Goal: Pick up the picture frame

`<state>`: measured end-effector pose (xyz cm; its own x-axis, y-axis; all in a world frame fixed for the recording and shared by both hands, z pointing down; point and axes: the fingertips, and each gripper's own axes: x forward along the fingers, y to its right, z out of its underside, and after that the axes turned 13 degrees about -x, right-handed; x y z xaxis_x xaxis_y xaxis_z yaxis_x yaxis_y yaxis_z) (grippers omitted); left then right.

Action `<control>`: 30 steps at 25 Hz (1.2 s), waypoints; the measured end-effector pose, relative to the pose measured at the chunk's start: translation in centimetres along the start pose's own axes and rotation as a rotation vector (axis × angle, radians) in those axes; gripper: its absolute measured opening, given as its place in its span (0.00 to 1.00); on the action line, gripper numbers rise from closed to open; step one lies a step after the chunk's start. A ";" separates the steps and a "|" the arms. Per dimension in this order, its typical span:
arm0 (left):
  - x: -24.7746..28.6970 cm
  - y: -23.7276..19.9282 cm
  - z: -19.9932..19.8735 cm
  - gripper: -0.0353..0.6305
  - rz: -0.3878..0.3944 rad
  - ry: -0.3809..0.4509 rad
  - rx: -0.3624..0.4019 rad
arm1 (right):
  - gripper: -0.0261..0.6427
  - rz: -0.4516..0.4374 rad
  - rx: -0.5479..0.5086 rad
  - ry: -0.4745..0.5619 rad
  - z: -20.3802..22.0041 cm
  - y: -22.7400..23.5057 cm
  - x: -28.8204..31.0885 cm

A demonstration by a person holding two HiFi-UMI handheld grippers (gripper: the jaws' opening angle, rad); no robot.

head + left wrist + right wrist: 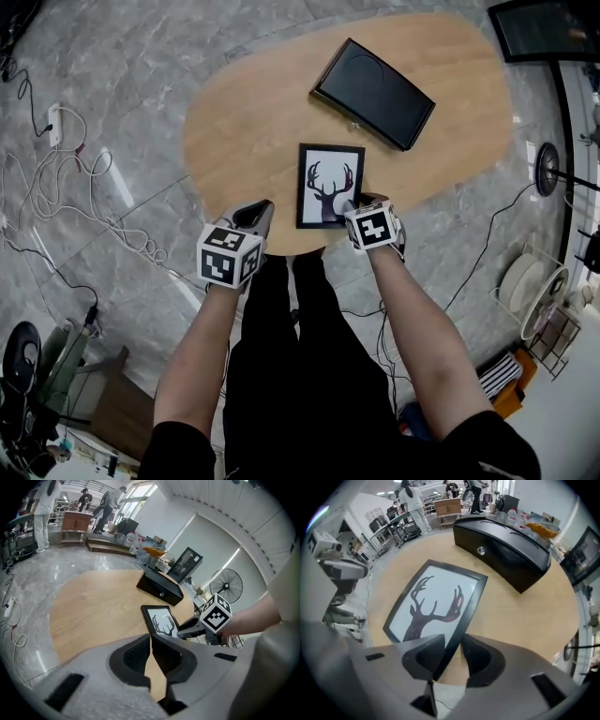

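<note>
Right claw [452, 651] spread, picture frame [433, 604] edge between jaws; I judge it set for pinch. Left claw [151, 641] pressed together, empty; frame to its right.

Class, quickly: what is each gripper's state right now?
Left gripper: closed, empty.
Right gripper: open, jaws astride the picture frame edge, not yet gripping.

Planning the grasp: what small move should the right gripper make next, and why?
Probably close the jaws of the right gripper: they stand apart astride the black edge of the picture frame, not yet pressing it, while it lies flat on the table.
</note>
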<state>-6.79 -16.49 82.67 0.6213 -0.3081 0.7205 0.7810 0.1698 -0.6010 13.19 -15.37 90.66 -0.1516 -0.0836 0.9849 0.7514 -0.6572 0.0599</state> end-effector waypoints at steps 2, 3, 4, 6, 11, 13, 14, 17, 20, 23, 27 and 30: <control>0.2 0.4 0.1 0.09 0.005 0.003 0.002 | 0.22 -0.013 0.061 -0.033 0.6 0.1 0.3; 0.4 0.5 0.2 0.09 0.008 0.001 0.006 | 0.22 -0.012 0.068 -0.044 0.6 0.3 0.2; 0.6 0.7 0.3 0.08 0.011 -0.004 0.010 | 0.23 -0.013 0.064 -0.047 0.6 0.4 0.2; 1.1 1.0 0.8 0.08 0.016 -0.019 0.018 | 0.23 -0.018 0.051 -0.035 0.5 0.3 0.3; 1.8 2.0 2.0 0.08 0.031 -0.045 0.003 | 0.20 -0.055 0.128 0.019 0.4 0.4 0.6; 1.3 3.0 2.2 0.07 0.039 -0.051 0.005 | 0.16 -0.078 0.191 0.018 0.8 0.3 0.3; 1.0 3.4 2.1 0.07 0.044 -0.052 0.013 | 0.16 -0.075 0.190 0.011 0.9 0.2 0.2; 0.3 3.8 1.5 0.07 0.045 -0.043 0.032 | 0.16 -0.034 0.168 -0.005 0.7 0.2 0.1; -0.1 3.2 1.2 0.07 0.028 -0.032 0.025 | 0.15 -0.016 0.177 0.011 0.4 0.4 0.3; -0.6 3.2 1.3 0.07 0.018 -0.034 0.026 | 0.14 -0.023 0.190 0.048 0.2 0.5 0.3; -1.9 3.3 1.7 0.07 0.007 -0.037 0.022 | 0.14 -0.027 0.190 0.076 -0.5 0.2 -0.4; -2.9 3.2 1.5 0.07 -0.002 -0.027 0.005 | 0.14 -0.028 0.189 0.099 -1.2 0.1 -1.4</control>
<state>-5.99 -13.67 79.19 0.6209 -0.2829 0.7311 0.7828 0.1734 -0.5976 12.67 -16.24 89.11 -0.2296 -0.1462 0.9622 0.8514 -0.5093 0.1257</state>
